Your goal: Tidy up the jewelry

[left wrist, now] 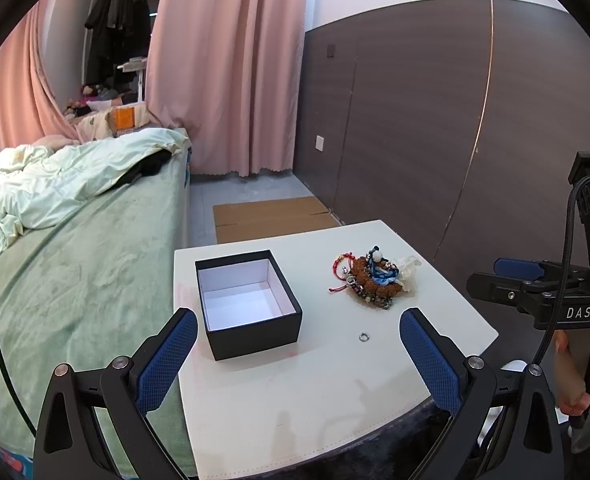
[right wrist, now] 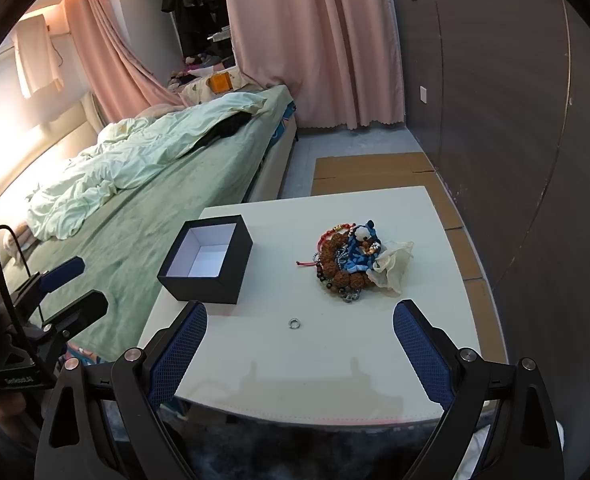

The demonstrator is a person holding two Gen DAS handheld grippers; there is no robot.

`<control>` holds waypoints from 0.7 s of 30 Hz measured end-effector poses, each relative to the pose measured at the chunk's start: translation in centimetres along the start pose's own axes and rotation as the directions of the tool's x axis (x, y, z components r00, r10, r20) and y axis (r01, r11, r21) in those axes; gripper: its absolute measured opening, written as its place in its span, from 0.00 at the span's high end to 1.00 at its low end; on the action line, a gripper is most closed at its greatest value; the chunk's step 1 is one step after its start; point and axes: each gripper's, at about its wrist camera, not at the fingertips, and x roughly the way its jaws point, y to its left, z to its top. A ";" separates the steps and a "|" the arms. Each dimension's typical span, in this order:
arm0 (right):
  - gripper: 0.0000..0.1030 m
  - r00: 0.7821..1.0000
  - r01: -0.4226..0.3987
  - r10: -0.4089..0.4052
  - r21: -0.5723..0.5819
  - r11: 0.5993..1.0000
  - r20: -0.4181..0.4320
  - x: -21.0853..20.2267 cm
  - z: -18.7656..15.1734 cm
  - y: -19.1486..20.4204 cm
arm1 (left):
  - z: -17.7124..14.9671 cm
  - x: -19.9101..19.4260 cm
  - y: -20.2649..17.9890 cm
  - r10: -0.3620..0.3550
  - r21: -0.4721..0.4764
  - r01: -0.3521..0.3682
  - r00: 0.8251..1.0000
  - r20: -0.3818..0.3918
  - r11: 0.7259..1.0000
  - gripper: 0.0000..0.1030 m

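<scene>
- Far left: bed (right wrist: 143, 208) w/ green sheet and a rumpled pale duvet, running alongside the desk (right wrist: 335, 368).
- Left gripper (left wrist: 298, 354): jaws spread wide, nothing between them; hovers over the desk's near edge. Also seen from the right wrist view at far left, off the desk, over the bed side.
- Black box (right wrist: 207, 260), lid off, white lining, nothing inside visible; sits on the desk's left part.
- Small silver ring (right wrist: 294, 323) lies alone on the desk, between box and pile, nearer the front edge.
- Jewelry pile (right wrist: 349, 260) on the desk's right part, well apart from the box: brown bead bracelet, red cord, blue cord w/ a white bead, metal chains, a pale sheer pouch (right wrist: 393, 266) touching its right side.
- Right gripper (right wrist: 299, 346): jaws spread wide, empty; ring sits just ahead of the gap.
- Far right: dark wood-grain wall panels (right wrist: 515, 120); pink curtains (right wrist: 315, 40) behind.
</scene>
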 end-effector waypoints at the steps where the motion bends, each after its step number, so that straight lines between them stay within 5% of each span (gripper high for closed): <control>1: 0.08 1.000 0.000 0.000 -0.001 1.000 0.001 0.0 0.0 0.0 | 0.0 0.0 0.0 0.001 -0.001 -0.001 1.000 -0.001 1.000 0.02; 21: 0.08 0.999 0.026 -0.027 0.025 0.999 0.032 -0.2 0.4 0.0 | -0.3 0.3 0.0 0.017 -0.009 -0.017 1.000 0.018 1.000 0.02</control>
